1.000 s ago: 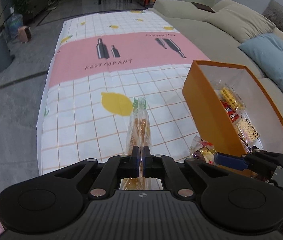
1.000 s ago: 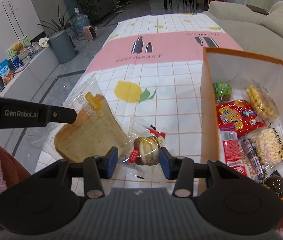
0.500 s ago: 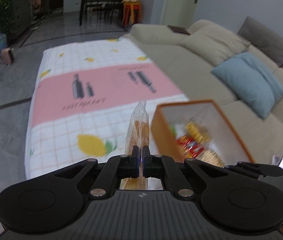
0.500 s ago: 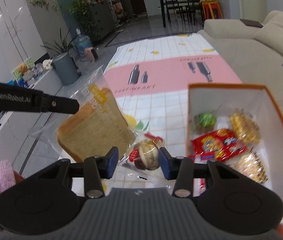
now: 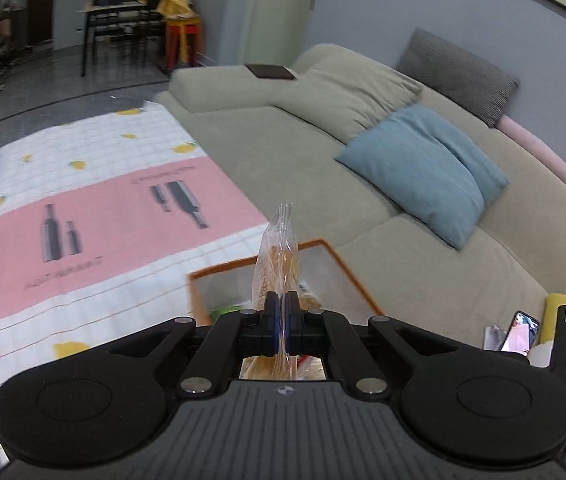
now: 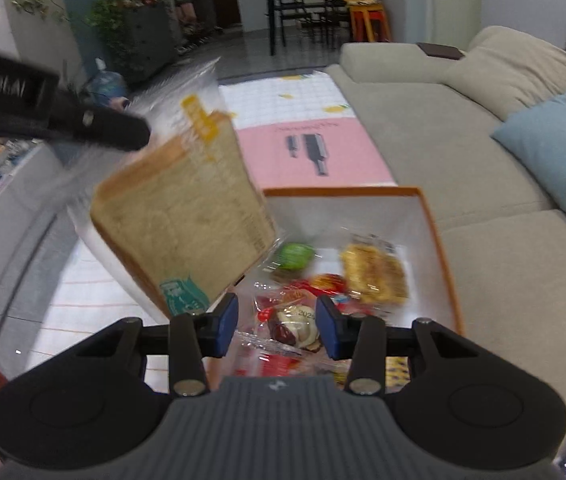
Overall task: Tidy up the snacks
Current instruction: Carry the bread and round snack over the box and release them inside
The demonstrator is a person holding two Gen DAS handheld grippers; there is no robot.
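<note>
One view alone shows bread slice broadside.

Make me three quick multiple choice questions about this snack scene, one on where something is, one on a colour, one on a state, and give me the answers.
1. Where is the green snack?
A. inside the box
B. on the sofa
C. on the floor

2. What colour is the box's rim?
A. blue
B. orange
C. black

3. How is the left tool?
A. wide open, nothing in it
B. open around a bottle
C. shut on the bread bag

Answers:
1. A, the green snack lies in the box among other packets.
2. B, the rim is orange and the inside is white.
3. C, the left tool pinches the clear wrapper of the bread bag, which hangs beside the box in the right wrist view.
</note>
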